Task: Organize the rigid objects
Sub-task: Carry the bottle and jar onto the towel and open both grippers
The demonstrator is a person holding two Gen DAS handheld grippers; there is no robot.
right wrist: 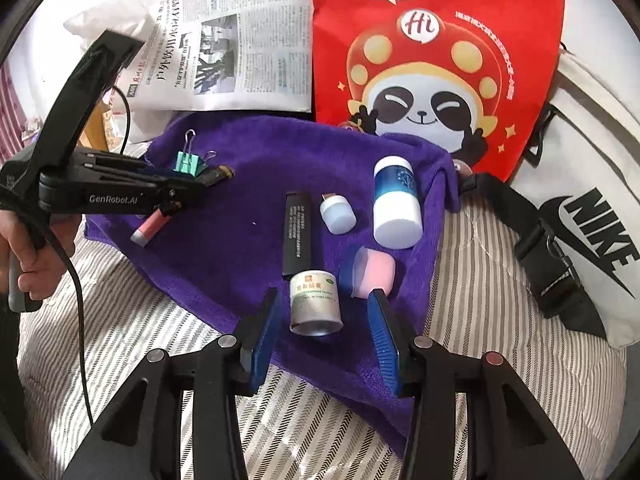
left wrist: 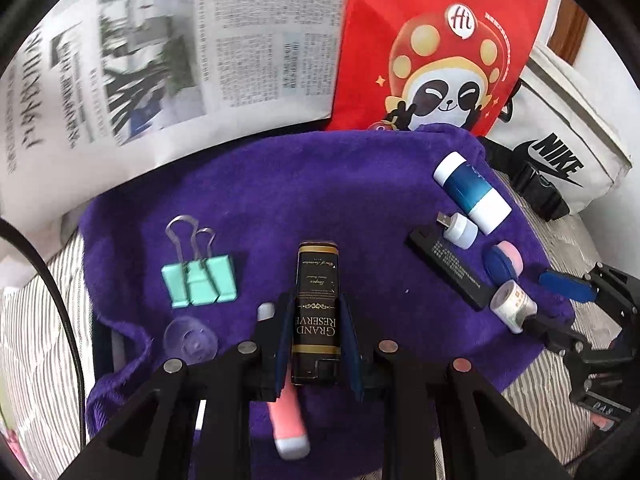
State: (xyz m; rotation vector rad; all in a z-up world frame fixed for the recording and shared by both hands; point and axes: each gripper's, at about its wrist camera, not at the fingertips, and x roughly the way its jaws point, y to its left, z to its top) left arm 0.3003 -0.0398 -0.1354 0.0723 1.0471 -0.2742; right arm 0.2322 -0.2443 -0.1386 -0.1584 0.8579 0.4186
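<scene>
My left gripper (left wrist: 316, 312) is shut on a black and gold box (left wrist: 316, 308) marked Grand Reserve, held over the purple towel (left wrist: 300, 184). A teal binder clip (left wrist: 200, 276), a clear suction cup (left wrist: 190, 340) and a pink tube (left wrist: 288, 420) lie near it. My right gripper (right wrist: 324, 316) is open around a small white canister (right wrist: 316, 304) at the towel's (right wrist: 248, 152) near edge. Beyond it lie a pink and blue cap (right wrist: 372, 272), a black stick (right wrist: 298, 236), a small white cap (right wrist: 338, 214) and a blue and white bottle (right wrist: 396, 204). The left gripper (right wrist: 216, 174) shows at the left there.
A newspaper (left wrist: 160, 60) and a red panda bag (left wrist: 440, 40) lie behind the towel. A white Nike bag (right wrist: 592, 220) with a black strap buckle (right wrist: 548, 264) lies to the right. Striped bedding (right wrist: 140, 352) surrounds the towel. A black cable (right wrist: 76, 280) hangs at the left.
</scene>
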